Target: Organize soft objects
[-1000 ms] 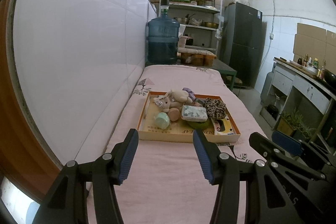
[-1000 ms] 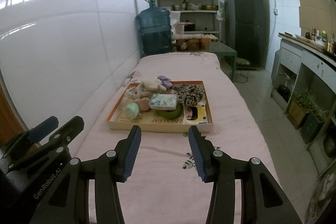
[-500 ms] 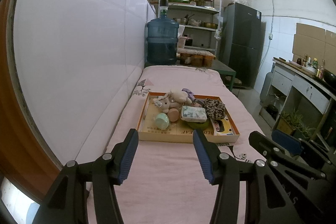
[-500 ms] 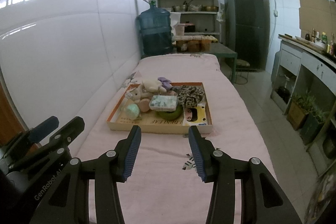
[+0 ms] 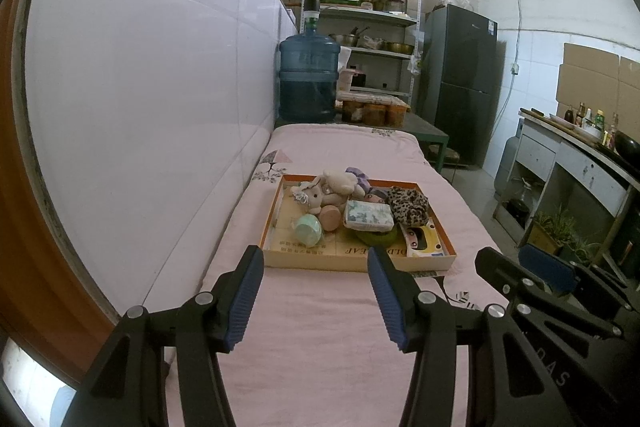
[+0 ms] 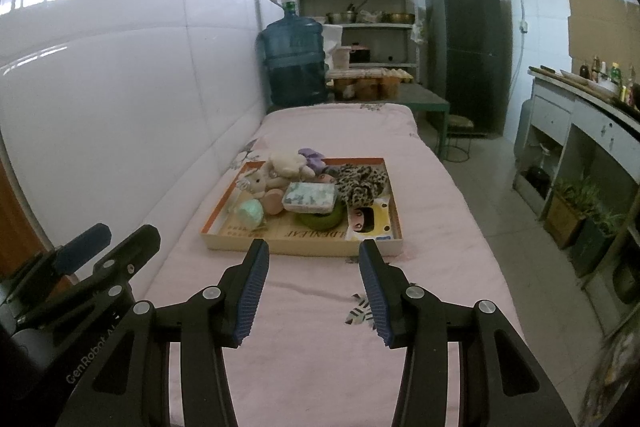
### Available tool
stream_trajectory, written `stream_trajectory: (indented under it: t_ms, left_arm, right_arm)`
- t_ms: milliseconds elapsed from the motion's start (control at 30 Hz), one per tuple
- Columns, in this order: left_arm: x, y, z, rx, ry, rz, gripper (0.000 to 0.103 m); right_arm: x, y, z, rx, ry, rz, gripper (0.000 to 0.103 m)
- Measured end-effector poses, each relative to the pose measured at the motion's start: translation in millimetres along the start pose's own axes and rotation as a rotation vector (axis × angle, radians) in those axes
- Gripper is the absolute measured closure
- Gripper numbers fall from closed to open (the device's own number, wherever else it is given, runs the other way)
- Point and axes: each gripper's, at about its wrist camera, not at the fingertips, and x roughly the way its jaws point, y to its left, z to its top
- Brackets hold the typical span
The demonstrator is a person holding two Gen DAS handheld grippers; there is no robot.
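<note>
Two black grippers hang over a bed with a pink sheet [image 5: 320, 339], and both are spread wide with nothing in them. The left gripper [image 5: 316, 259] has blue pads [image 5: 244, 301] on its fingers, and so does the right gripper [image 6: 312, 251]. Both stop short of the tray [image 5: 352, 261] and do not touch it. The tray is a flat box with orange edges. It sits on the sheet in the middle of the bed, just past the fingertips. The soft things are all piled inside it. A cream bunny [image 5: 320, 193] lies at the far side, and a purple toy [image 5: 358, 177] is tucked behind it. A mint green ball [image 5: 308, 231] sits near the front left of the tray, with a round peach thing [image 5: 330, 219] touching it. A small flowery pack [image 5: 368, 215] rests on top of a green ring [image 5: 376, 237]. A spotty leopard cloth [image 5: 408, 201] is bunched up on the right side. A yellow pack with a cartoon face [image 5: 422, 239] lies flat in the front right corner. A white tiled wall [image 5: 152, 107] runs along the left side of the bed. Past the far end of the bed stands a big blue water jug [image 5: 308, 83]. Behind it are shelves [image 5: 368, 11] with pots and jars. A dark fridge [image 5: 464, 83] stands to the right of the shelves.
</note>
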Motion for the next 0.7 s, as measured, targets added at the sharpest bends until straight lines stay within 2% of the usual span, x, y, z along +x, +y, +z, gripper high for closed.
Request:
stream_trajectory:
  t_ms: [700]
  left_arm:
    - [1.3, -3.8, -3.4, -0.002, 0.008, -0.002, 0.049]
  right_arm:
    - [-1.0, -1.2, -0.9, 0.004, 0.000, 0.004, 0.054]
